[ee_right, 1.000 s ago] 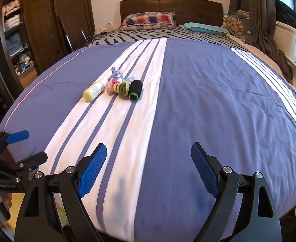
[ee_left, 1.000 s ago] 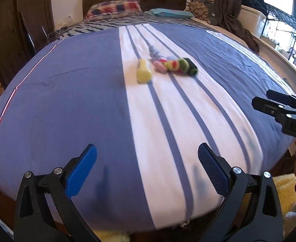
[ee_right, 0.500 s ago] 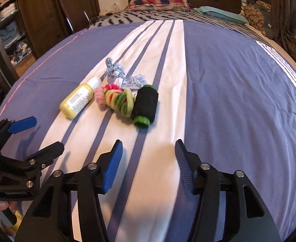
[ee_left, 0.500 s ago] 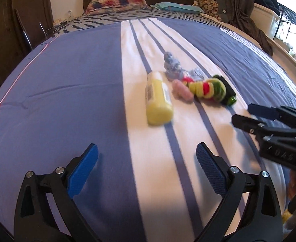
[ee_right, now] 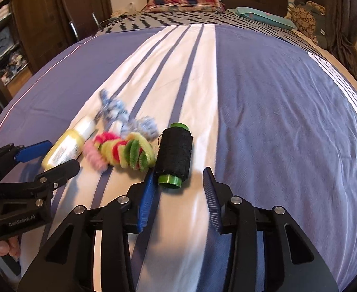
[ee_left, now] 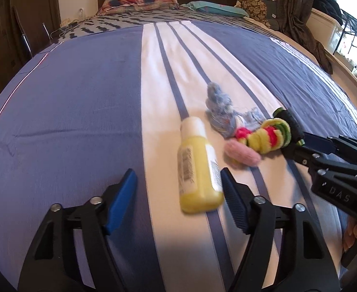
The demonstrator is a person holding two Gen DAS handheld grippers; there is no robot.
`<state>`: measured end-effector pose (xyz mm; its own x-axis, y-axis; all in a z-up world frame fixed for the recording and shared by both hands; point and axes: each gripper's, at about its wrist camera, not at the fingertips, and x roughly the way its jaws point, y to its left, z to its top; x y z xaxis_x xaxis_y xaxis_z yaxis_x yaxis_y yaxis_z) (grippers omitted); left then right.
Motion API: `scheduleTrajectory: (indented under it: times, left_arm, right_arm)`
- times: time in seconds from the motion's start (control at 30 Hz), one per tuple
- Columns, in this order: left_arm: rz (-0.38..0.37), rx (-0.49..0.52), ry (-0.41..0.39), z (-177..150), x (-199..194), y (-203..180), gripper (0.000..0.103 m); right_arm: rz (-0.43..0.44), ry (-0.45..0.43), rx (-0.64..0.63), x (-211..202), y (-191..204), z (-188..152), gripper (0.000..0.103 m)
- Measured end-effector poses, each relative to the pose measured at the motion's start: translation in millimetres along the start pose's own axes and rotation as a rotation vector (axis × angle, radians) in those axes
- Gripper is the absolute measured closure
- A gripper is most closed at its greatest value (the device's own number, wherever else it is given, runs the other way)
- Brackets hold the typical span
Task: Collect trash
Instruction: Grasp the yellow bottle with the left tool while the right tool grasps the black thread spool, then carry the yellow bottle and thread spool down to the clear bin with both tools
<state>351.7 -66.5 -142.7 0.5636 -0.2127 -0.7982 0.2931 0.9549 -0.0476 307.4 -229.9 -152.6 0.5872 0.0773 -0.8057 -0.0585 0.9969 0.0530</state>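
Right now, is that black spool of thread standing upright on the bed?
No, the black spool lies on its side on the striped bedspread, one green end facing the right gripper.

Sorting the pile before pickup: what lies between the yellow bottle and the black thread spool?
A bunch of fuzzy hair ties, pink, yellow and green, lies between the yellow bottle and black thread spool; the right wrist view shows it best.

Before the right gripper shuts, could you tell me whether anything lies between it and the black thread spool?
Nothing visible does. The right gripper is closing with the black thread spool just ahead of its pads; the hair ties lie beside the spool.
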Motion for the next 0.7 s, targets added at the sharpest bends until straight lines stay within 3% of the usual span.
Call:
scheduleTrajectory:
  times: [0.13,0.23,0.43,0.7]
  left_arm:
    - [0.0,0.005,0.001,4.9,3.4,2.7,0.058]
    - [0.004,0.007,0.003,5.5,3.9,3.8,0.072]
    - [0.018,0.024,0.002,-6.7,-5.5,2.3,0.073]
    - [0.012,0.034,-0.004,-45.6,-38.4,-9.4,0.073]
  right_arm:
    - [-0.012,-0.006,0.005,6.0,-2.7,9.3,0.075]
    - [-0.036,-0.006,-0.005,11.0,-3.0,15.5,0.075]
    - [-0.041,-0.004,-0.013,2.4,-4.1,7.1,0.075]
    - [-0.033,-0.016,-0.026,-31.2,-4.4,-31.4,0.076]
